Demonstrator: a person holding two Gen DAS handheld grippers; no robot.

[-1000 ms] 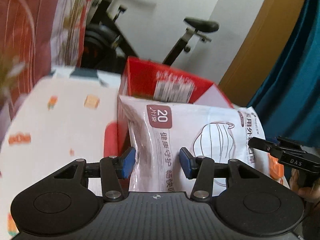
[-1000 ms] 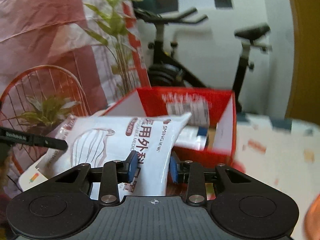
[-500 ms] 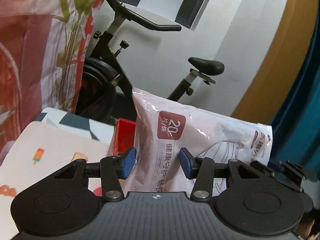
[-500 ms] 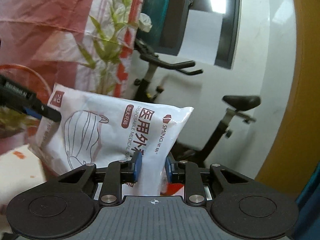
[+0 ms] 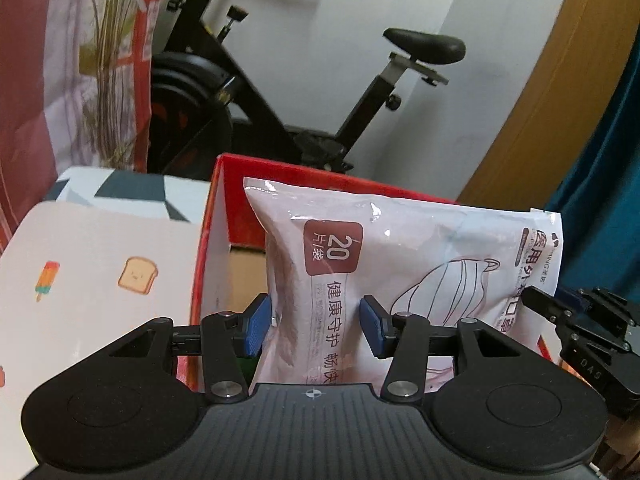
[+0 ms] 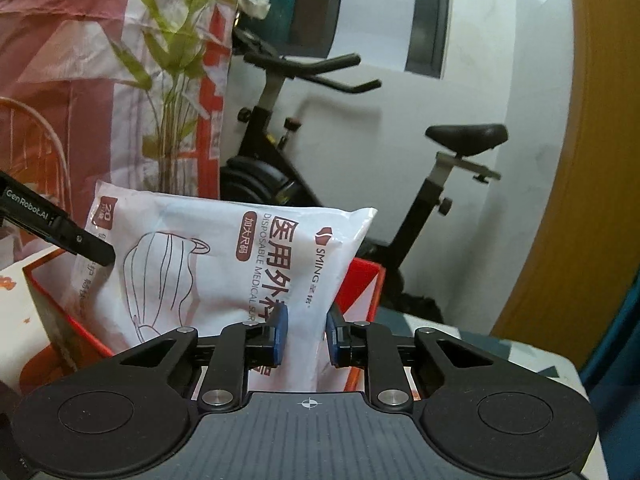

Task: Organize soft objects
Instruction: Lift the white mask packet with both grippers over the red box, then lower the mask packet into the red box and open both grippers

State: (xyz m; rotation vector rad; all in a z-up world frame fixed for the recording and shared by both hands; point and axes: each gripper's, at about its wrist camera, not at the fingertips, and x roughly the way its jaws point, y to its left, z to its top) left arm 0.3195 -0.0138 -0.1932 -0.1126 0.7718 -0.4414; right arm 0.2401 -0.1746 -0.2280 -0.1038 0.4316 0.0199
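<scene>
A white soft pack of disposable masks [image 5: 400, 256] with brown print is held by both grippers over an open red box [image 5: 218, 200]. My left gripper [image 5: 316, 326] is shut on the pack's left end, pads pressing its sides. My right gripper [image 6: 303, 334] is shut on the pack's [image 6: 224, 264] right end. The pack stands upright, its lower part inside the box [image 6: 362, 280]. The right gripper shows at the right edge of the left wrist view [image 5: 552, 312]; the left gripper's finger shows at the left of the right wrist view [image 6: 92, 248].
The box stands on a table with a white patterned cloth [image 5: 100, 272]. A black exercise bike [image 5: 280, 92] stands behind it, by a white wall. A plant [image 6: 176, 60] and a red-and-white sheet [image 5: 36, 60] are at the left, a teal curtain [image 5: 600, 160] at the right.
The pack was lifted high above the box half a second ago. Now both grippers have lowered it, so its lower part is inside the red box.
</scene>
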